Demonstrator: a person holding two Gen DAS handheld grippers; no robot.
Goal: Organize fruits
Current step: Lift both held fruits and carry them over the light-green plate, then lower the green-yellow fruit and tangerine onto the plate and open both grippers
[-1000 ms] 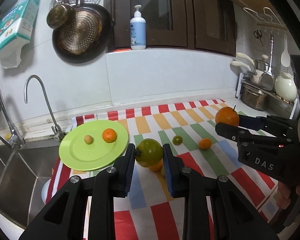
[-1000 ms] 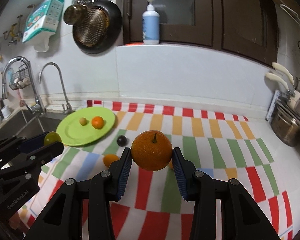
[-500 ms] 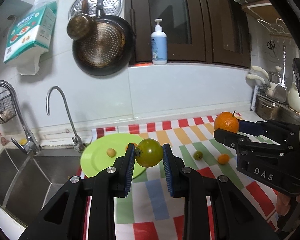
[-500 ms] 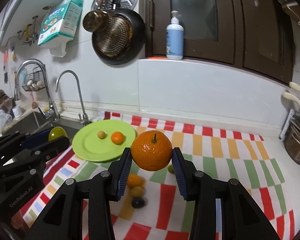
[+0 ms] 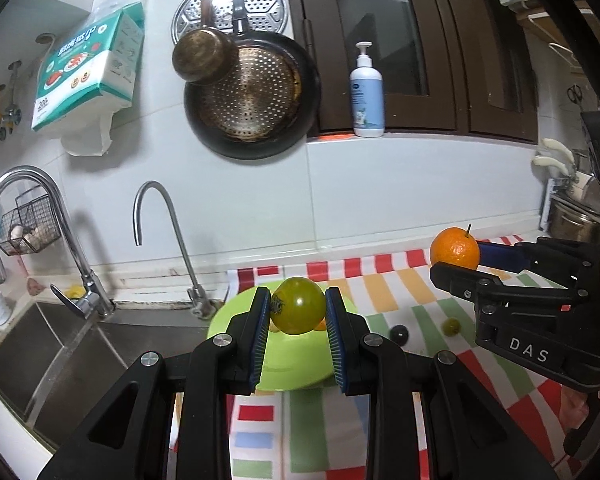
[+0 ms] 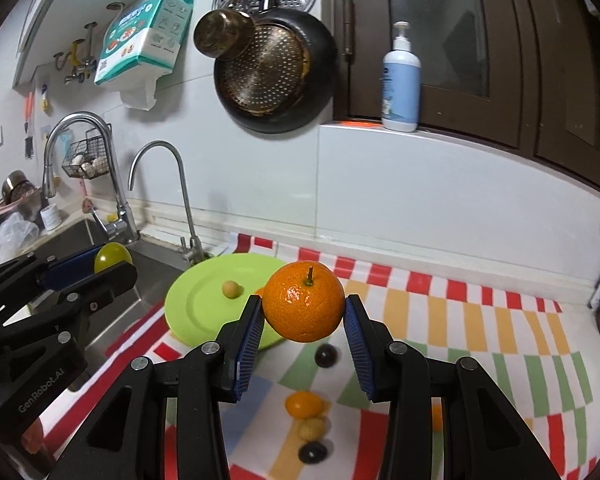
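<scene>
My left gripper [image 5: 298, 310] is shut on a green tomato [image 5: 298, 306], held in the air in front of the lime green plate [image 5: 296, 372]. My right gripper [image 6: 304, 312] is shut on a large orange [image 6: 305, 301] with a short stem, raised above the striped cloth [image 6: 480, 332]. On the plate [image 6: 204, 308] lies a small yellowish fruit [image 6: 231, 289]; an orange one is mostly hidden behind the held fruit. In the left wrist view the right gripper [image 5: 456, 258] with its orange [image 5: 455, 249] hangs at the right. The left gripper [image 6: 112, 268] shows at the left of the right wrist view.
Loose fruits lie on the cloth: a dark one [image 6: 325, 355], a small orange one [image 6: 304, 404], a yellowish one [image 6: 312, 428], another dark one [image 6: 312, 452]. A steel sink [image 5: 60, 352] with two taps [image 5: 168, 240] is left of the plate. Pots [image 5: 576, 220] stand at the right.
Both grippers have risen and swung left toward the plate and sink, each still gripping its fruit. The plate now sits right behind the green tomato.
</scene>
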